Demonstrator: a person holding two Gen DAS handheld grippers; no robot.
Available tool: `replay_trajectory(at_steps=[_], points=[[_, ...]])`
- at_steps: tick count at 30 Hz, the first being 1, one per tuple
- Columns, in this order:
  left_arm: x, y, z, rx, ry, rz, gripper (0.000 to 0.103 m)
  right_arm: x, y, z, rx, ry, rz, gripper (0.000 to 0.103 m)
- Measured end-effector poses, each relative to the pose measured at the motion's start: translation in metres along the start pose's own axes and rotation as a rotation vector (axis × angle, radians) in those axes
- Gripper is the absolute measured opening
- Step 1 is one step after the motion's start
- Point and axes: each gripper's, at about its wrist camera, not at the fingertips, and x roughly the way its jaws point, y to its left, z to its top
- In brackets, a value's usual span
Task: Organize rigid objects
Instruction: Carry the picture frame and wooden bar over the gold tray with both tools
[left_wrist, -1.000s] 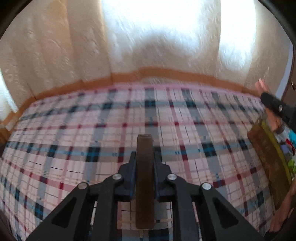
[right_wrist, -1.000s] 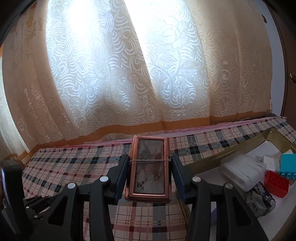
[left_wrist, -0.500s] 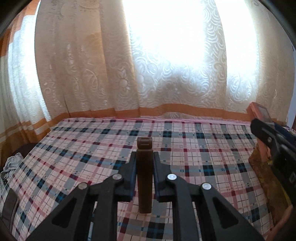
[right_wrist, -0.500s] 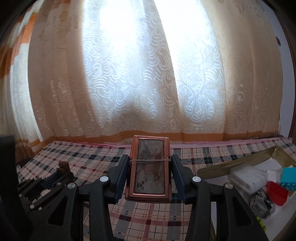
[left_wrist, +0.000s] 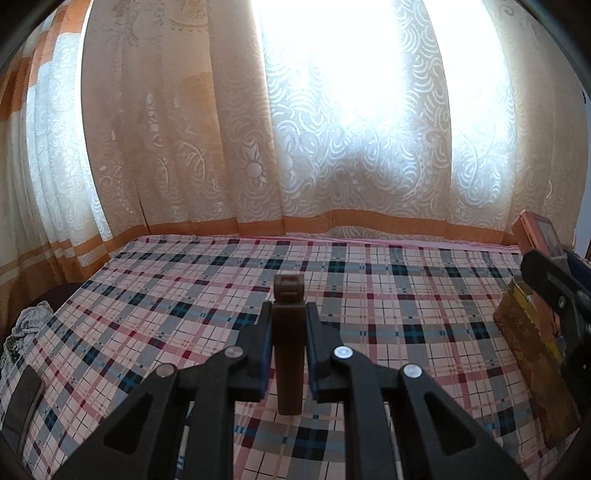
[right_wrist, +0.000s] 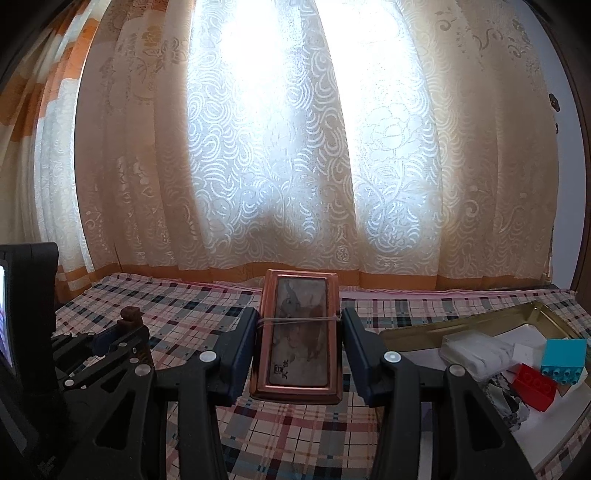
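Item 1: your left gripper (left_wrist: 288, 328), jaws clamped tight on a slim brown stick-shaped piece (left_wrist: 289, 343). The piece stands upright between the pads, its notched head poking above the fingertips toward 12 o'clock and its lower end hanging below them. In the right wrist view the same gripper (right_wrist: 127, 328) sits at 9 o'clock, the brown head just showing.

Item 2: your right gripper (right_wrist: 298, 332), jaws part-way apart and pressed on both long sides of a copper-framed rectangular box (right_wrist: 297, 334). A thin band runs across the box at pad level; a faded picture and some characters mark its face. From the left wrist view the box (left_wrist: 535, 234) appears at 3 o'clock, above the black finger.

Item 3: plaid bedcover (left_wrist: 184, 295), spread beneath both tools, running to 12 o'clock where it meets the lace curtain (left_wrist: 332, 147).

Item 4: gold tin tray (right_wrist: 424, 328), at 3 o'clock in the right wrist view. Contents: clear plastic case (right_wrist: 476, 350), red brick (right_wrist: 532, 384), teal brick (right_wrist: 565, 356), white card pieces.

Item 5: dark flat object (left_wrist: 22, 402) at 8 o'clock on the bedcover; identity unclear.
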Motion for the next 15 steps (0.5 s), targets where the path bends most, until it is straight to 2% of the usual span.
replay_trajectory(at_steps=[15], points=[[-0.012, -0.003, -0.005, -0.024, -0.01, -0.012, 0.013, -0.022, -0.003, -0.006, -0.03, -0.023, 0.008, 0.049]])
